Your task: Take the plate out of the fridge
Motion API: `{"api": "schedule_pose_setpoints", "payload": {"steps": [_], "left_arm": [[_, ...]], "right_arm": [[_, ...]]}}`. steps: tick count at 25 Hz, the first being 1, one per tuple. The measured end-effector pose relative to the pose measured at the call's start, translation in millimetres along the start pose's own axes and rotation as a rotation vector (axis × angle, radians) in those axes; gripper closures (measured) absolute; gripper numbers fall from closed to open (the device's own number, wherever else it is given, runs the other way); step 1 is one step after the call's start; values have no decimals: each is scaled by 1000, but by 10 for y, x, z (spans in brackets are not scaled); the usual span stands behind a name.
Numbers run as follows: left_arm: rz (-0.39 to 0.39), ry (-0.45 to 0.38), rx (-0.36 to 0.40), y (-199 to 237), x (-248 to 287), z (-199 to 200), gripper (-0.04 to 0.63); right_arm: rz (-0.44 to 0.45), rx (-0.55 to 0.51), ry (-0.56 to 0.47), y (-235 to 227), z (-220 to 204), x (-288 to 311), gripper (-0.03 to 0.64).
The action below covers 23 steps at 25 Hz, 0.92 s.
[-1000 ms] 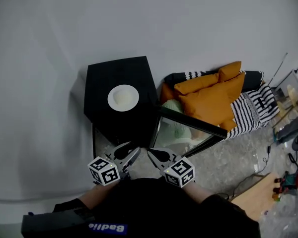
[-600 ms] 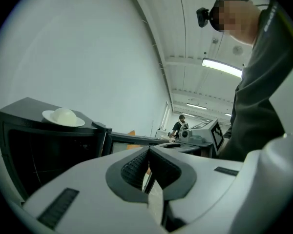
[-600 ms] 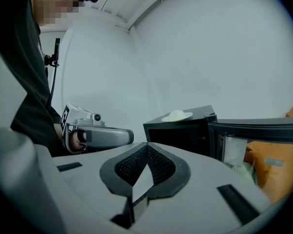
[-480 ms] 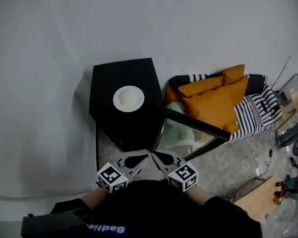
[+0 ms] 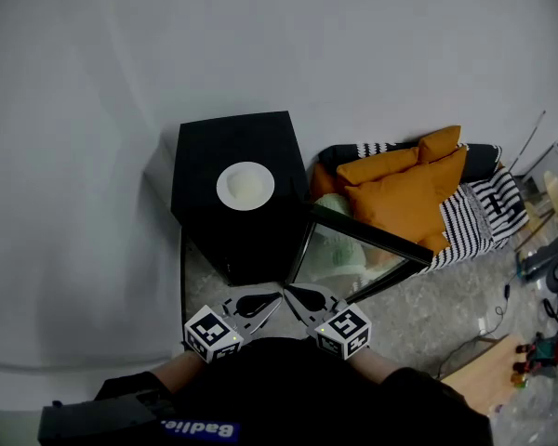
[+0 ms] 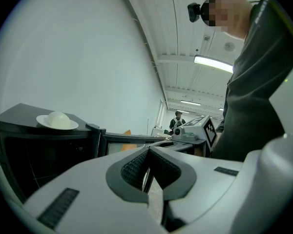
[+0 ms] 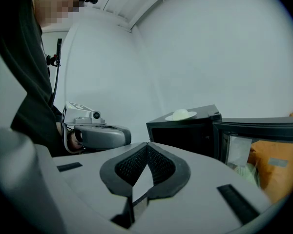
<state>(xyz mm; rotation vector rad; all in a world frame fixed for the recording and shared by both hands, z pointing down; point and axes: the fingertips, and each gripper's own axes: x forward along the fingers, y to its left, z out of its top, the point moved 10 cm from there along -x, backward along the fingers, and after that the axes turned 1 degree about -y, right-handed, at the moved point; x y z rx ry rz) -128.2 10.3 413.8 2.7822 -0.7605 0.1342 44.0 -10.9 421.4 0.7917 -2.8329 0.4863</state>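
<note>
One fridge [image 5: 203, 151], black and low, stands against the far wall with its glass door [image 5: 361, 234] swung open to the right. One plate [image 5: 223, 190], white, sits on the fridge top, out of the cavity, and bears a pale mound [image 5: 248, 184]. Two grippers are held near the person's body, well apart from fridge and plate, tips turned toward each other. The left gripper [image 6: 147, 162] has its jaws together with nothing between the pads, and the right gripper [image 7: 147, 152] is the same, its tips meeting on nothing. Step in hand, as judged: the removal looks done, since the plate is clear of the shelves and neither claw bears on it. Next move, as judged: if anything remains it is the door, which would call for a push on its free edge from the right, kept low so the fridge top is not jolted and the mound does not slide. Whether anything is left in the fridge cannot be told, as the cavity is dark. Surroundings are a plain grey wall [image 5: 260, 35] and a speckled stone floor [image 5: 428, 316]. To the right of the door lies a black-and-white striped throw [image 5: 476, 210] with orange cushions [image 5: 398, 186]. A wooden table [image 5: 484, 375] corner shows at near right.
</note>
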Motion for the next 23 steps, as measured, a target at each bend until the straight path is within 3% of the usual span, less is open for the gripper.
{"api": "schedule_pose_setpoints", "payload": {"steps": [23], "left_arm": [[-17,8,-1,-5,75,-23,588]], "right_arm": [[-5,6,13,-36,-30,-18,609]]}}
